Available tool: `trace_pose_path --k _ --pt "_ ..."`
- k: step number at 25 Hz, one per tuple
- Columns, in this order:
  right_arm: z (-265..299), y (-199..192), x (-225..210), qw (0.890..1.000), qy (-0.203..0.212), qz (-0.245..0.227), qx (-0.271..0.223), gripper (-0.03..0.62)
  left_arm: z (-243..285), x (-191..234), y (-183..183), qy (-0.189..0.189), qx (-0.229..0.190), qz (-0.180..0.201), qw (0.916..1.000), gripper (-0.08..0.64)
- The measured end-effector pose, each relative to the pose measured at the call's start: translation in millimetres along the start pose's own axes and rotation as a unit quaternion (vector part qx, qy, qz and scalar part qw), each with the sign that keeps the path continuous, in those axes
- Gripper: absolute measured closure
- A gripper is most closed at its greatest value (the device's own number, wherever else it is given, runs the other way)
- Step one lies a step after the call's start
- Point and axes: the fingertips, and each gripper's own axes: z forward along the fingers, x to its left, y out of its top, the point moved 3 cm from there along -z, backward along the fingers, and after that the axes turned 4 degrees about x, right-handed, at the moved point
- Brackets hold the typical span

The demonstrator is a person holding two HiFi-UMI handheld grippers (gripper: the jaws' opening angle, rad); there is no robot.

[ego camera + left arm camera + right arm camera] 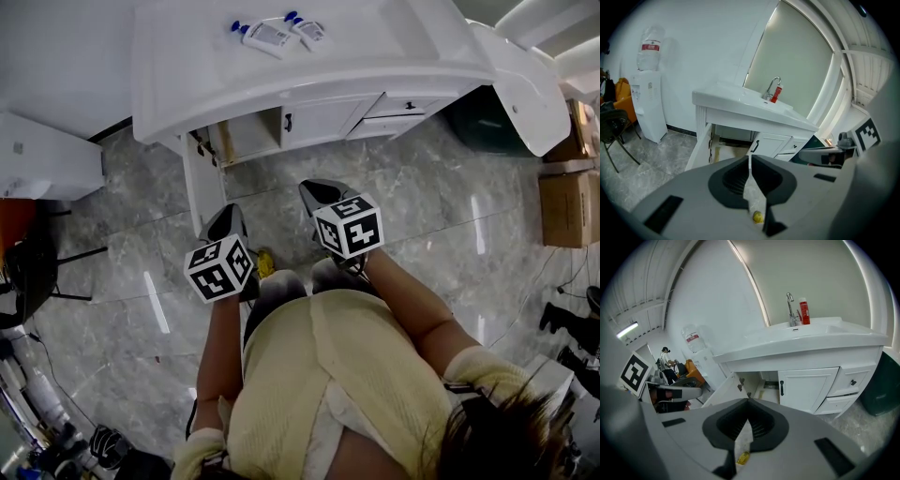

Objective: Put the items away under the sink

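Observation:
Two white bottles with blue caps (267, 36) (307, 30) lie on the white vanity top (187, 66). A red bottle (804, 311) (776, 93) stands beside the tap. Under the sink the left cupboard door (202, 183) hangs open and shows the cupboard space (251, 136) (757, 383). My left gripper (228, 217) (749, 159) is shut and holds nothing. The right gripper (319, 192) (747, 401) is likewise shut and empty. Both hover over the floor, short of the vanity and pointing at it.
A dark green bin (487, 117) stands right of the vanity, with cardboard boxes (570, 192) further right. A water dispenser (648, 105) and a chair (614, 129) are on the left. A small yellow object (265, 262) lies on the marble floor between the grippers.

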Motion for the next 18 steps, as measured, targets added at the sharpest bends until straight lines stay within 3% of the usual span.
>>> trace_pose_path --k 18 --pt "0 -10 11 1.000 0.012 0.002 0.010 0.568 -9 10 -20 0.007 0.014 -0.016 0.9997 0.508"
